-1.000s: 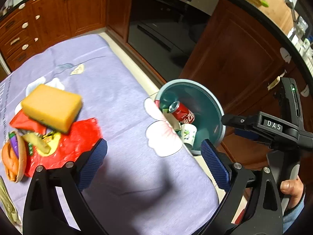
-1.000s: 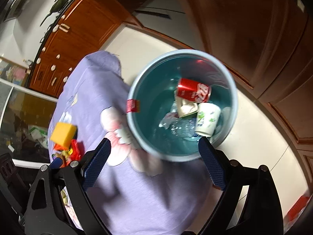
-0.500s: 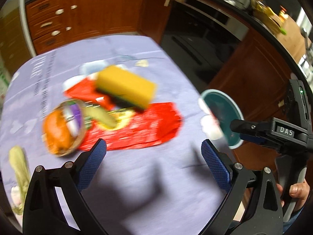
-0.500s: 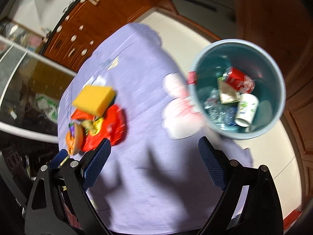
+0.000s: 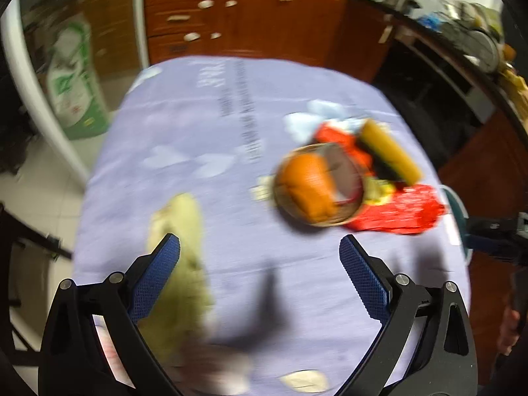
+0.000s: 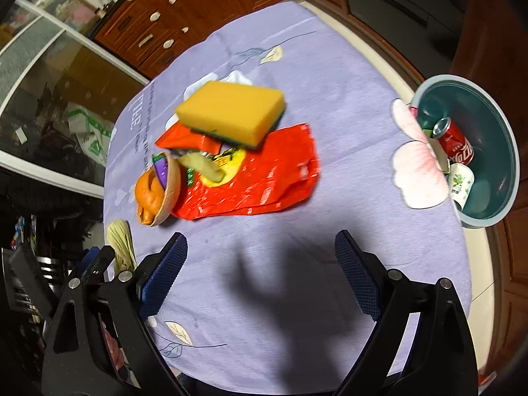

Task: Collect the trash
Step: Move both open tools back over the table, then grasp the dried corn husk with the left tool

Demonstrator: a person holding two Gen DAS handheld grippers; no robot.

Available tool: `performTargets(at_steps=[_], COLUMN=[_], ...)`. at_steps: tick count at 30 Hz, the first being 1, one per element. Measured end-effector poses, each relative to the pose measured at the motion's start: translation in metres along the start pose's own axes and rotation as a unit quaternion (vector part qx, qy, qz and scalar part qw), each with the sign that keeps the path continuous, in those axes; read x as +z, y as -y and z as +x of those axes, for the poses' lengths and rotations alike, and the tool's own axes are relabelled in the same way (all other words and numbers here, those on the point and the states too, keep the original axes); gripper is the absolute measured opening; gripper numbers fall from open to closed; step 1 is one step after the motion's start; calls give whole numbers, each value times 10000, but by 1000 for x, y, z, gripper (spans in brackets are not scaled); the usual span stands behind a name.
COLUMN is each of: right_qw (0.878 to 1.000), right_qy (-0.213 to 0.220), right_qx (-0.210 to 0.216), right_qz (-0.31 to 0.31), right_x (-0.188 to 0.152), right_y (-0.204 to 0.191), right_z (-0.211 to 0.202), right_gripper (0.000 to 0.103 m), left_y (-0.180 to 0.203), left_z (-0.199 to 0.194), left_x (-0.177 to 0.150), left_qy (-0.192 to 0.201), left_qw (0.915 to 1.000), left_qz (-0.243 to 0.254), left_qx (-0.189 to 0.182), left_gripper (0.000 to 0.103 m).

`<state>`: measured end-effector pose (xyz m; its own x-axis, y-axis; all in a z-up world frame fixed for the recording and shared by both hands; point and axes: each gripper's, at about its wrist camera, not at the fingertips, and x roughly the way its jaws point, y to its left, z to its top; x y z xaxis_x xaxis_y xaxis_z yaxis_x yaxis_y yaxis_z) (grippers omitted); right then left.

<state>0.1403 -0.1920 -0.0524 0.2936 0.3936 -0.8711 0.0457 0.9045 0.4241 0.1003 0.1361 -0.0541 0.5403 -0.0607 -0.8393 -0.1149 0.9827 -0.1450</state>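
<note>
Both claws wide, empty: left claw, right claw. Red wrapper lies mid-bench under yellow sponge; likely light, crinkly, slippery. Pinch its free right edge. Bin at bench edge.

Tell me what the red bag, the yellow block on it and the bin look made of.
Red bag: thin glossy plastic film, by its crinkles and bright glints. Yellow block: soft matte foam sponge with a dark green scrub layer underneath. Bin: smooth, slightly shiny teal moulded plastic, probably; the pale rim looks rigid.
</note>
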Motion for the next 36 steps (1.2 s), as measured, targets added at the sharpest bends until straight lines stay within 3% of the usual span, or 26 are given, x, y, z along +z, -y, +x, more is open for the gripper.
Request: performTargets(at_steps=[7, 12, 14, 15, 18, 20, 21, 23, 27, 36], right_qw=[9998, 9994, 9993, 9992, 9991, 9990, 9990, 9989, 9987, 9912], right_qy=[-155, -206, -220, -232, -261, -280, -284, -289, -266, 198], right_qx=[-115, -193, -231, -237, -264, -272, -285, -302, -332, -585], right_qz=[-89, -182, -205, -205, -199, -198, -204, -214, -286, -1172], right_x=[-2, 0, 2, 3, 6, 8, 10, 14, 22, 73], right_y=[-16, -25, -27, -28, -27, -27, -27, -26, -28, -44], right_z=[14, 19, 21, 22, 25, 28, 29, 32, 36, 40], right_gripper=[87, 87, 87, 87, 87, 87, 87, 87, 87, 87], left_y=[-39, -56, -58, -58, -56, -58, -60, -67, -64, -6], left_z=[21, 40, 45, 47, 46, 45, 45, 42, 30, 15], left_x=[-17, -22, -22, -22, -22, -20, -19, -15, -3, 30], left_qy=[-263, -398, -431, -414, -301, -250, -248, -282, -155, 80], left_qw=[9990, 9983, 9982, 9983, 9984, 9979, 9979, 9986, 9991, 9970], left_qz=[-190, -371, -359, -335, -115, -46, -58, -247, -396, 41], left_qx=[301, 213, 191, 222, 470, 601, 590, 364, 59, -762], left_gripper=[97, 96, 83, 82, 65, 42, 26, 17, 16, 16])
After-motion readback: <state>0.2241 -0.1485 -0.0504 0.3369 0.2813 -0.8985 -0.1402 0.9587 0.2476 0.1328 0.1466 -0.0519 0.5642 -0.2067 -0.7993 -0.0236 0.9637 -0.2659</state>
